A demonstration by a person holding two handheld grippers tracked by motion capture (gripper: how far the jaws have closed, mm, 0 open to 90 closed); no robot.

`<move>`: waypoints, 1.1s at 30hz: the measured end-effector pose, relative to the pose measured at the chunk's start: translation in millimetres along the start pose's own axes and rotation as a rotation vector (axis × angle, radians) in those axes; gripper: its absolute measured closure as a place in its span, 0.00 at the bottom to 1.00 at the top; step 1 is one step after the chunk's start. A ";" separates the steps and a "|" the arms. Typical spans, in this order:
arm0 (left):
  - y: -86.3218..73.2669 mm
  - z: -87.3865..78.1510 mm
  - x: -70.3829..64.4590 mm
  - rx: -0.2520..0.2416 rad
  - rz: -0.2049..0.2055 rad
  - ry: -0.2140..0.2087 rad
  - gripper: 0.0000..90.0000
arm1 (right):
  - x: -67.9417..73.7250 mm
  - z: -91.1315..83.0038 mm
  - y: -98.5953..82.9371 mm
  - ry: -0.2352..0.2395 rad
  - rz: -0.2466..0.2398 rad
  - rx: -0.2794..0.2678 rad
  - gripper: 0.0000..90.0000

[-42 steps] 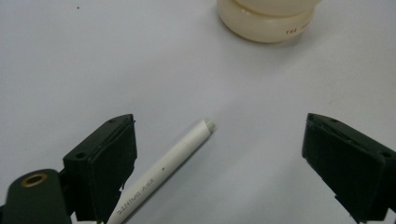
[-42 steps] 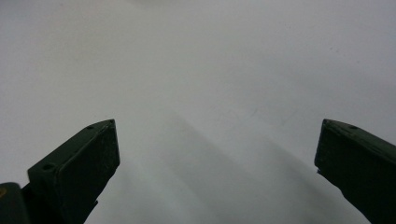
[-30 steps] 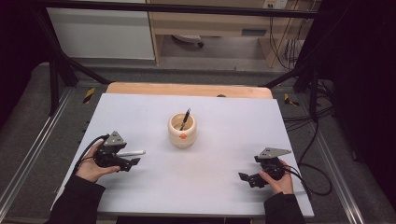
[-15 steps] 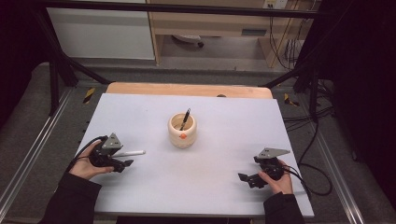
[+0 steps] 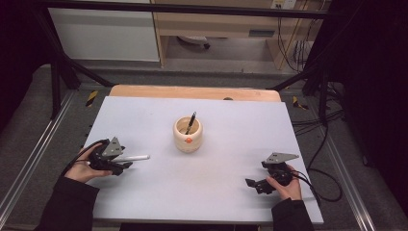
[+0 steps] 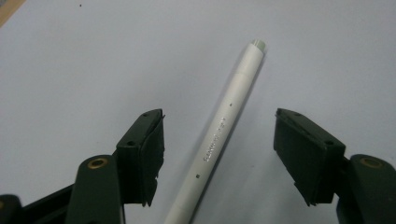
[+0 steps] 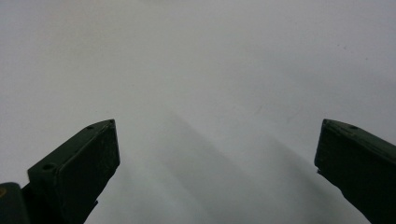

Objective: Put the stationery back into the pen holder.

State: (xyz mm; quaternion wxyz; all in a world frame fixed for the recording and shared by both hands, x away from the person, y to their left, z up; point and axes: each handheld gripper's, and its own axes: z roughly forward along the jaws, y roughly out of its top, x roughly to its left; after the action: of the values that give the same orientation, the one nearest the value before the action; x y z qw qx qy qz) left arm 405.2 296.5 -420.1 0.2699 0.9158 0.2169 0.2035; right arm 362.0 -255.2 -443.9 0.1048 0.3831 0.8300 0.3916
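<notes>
A white pen [image 6: 219, 135] lies flat on the pale table [image 5: 231, 125], between the spread jaws of the left gripper [image 6: 219, 161] and touching neither of them. Along its barrel runs a line of small grey lettering, too fine and too blurred to read (it could be a maker's mark, but no letters come clear). Two tiny dark dots also sit on the barrel, one above the lettering and one below.

In the left gripper view the pen's long axis runs from the bottom of the frame, between the jaws, up and away to the right; its far end is a slightly narrower section closed by a flat greyish tip, and its near end is cut off by the frame edge. In the high view the same pen [image 5: 132, 158] lies nearly crosswise on the table, its free end pointing to the person's right, towards the middle of the table, and its other end beneath the left gripper [image 5: 126, 163] at the near left of the table.

The left gripper's jaws are released, wide apart with the pen in the gap. The right gripper [image 7: 217, 158] is likewise spread wide over bare table, grasping nothing; in the high view it [image 5: 254, 184] rests at the near right, well apart from the pen.

Near the table's middle stands a cream ceramic cup [image 5: 188, 135] with a small orange mark on its side, unreadable as a label. A black pen [image 5: 191, 122] stands tilted inside it, its top leaning to the right.
</notes>
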 end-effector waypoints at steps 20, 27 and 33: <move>4.0 7.8 15.1 0.052 0.098 -0.060 0.65 | -0.4 0.4 -0.1 0.001 -0.005 0.005 0.01; 5.5 11.5 18.1 0.096 0.134 -0.067 0.70 | -0.2 0.4 -0.1 0.002 -0.005 0.004 0.01; 2.7 12.6 19.5 0.125 0.147 -0.085 0.72 | -0.3 0.4 0.0 0.002 -0.003 0.006 0.01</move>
State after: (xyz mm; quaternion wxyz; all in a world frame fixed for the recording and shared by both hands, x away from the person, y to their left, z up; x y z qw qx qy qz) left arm 428.2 299.2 -423.3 0.2056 0.9520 0.1499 0.1698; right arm 362.5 -255.2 -444.2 0.1033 0.3815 0.8320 0.3894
